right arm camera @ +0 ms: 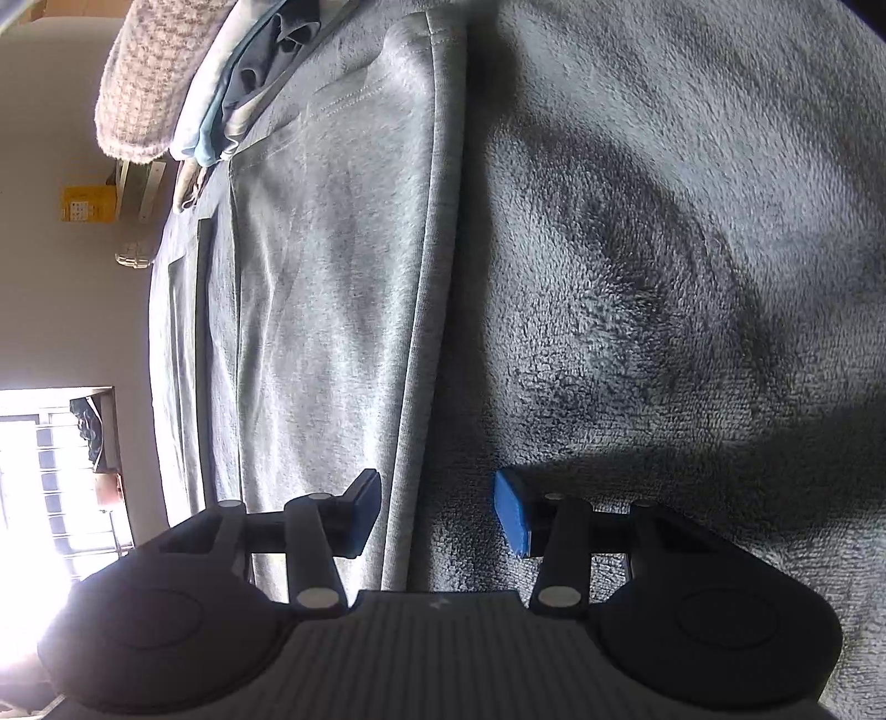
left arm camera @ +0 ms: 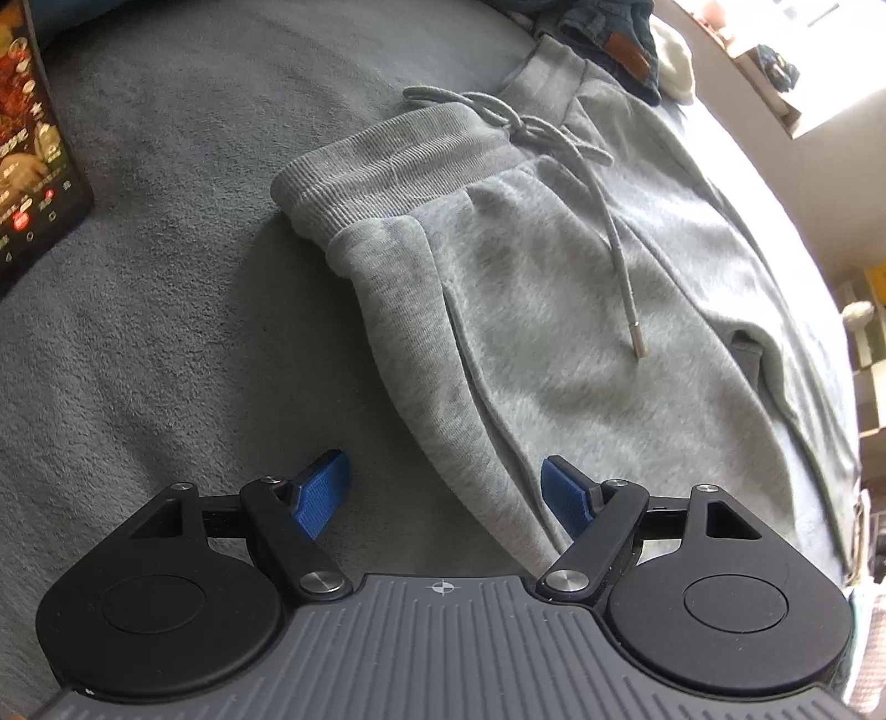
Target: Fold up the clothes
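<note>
Grey sweatpants lie flat on a grey fleece blanket, the ribbed waistband and drawstring at the far end. My left gripper hovers open over the pants' side edge below the waistband; that edge runs between its blue pads, which do not press on it. In the right wrist view a leg of the sweatpants stretches away. My right gripper is open astride the leg's edge, one pad over the cloth and the other over the blanket.
A tablet with a lit screen lies at the blanket's left. Dark jeans and a white item sit beyond the waistband. A pile of clothes lies past the pant leg, with a bright window to the left.
</note>
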A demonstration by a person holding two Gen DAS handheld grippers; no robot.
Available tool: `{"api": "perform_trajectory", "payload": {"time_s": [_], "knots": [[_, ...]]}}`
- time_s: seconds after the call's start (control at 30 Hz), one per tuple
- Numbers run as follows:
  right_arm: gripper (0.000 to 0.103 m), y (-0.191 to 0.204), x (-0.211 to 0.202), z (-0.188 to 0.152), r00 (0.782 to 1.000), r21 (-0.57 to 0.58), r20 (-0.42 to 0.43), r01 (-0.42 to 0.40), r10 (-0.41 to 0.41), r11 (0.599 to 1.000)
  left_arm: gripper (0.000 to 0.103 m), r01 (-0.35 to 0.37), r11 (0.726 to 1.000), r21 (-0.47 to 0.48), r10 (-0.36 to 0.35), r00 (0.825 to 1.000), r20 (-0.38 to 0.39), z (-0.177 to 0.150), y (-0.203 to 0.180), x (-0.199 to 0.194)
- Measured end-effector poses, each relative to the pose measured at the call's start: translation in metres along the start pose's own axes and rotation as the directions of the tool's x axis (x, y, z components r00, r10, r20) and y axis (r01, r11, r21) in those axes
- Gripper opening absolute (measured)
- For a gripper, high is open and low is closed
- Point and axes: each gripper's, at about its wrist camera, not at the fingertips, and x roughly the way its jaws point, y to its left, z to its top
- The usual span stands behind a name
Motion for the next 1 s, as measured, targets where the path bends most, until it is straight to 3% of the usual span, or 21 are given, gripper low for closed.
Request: {"api": "perform_trajectory", "payload": {"time_s": [0.33,0.4,0.57,1.0], "knots": [[0.050,0.001,0.004,-0.002,1.000,-0.002,0.010,0.000,0.000,1.000,0.078,-0.091,0.991,0.099,0.091,0.996,0.006,-0.005,-0.015,0.006],[0.050,0.001,0.004,-0.002,1.000,-0.007,0.013,0.001,-0.001,1.000,0.082,-0.099,0.989,0.114,0.099,0.995,0.006,-0.006,-0.018,0.006],[0.050,0.000,0.001,-0.003,1.000,-0.015,0.013,0.001,-0.001,1.000,0.098,-0.120,0.988,0.094,0.120,0.993,0.006,-0.003,-0.018,0.008],[0.050,0.000,-0.001,-0.005,1.000,-0.027,0.017,0.005,-0.005,1.000,0.103,-0.183,0.982,0.045,0.183,0.983,0.015,-0.003,-0.013,0.008]]}}
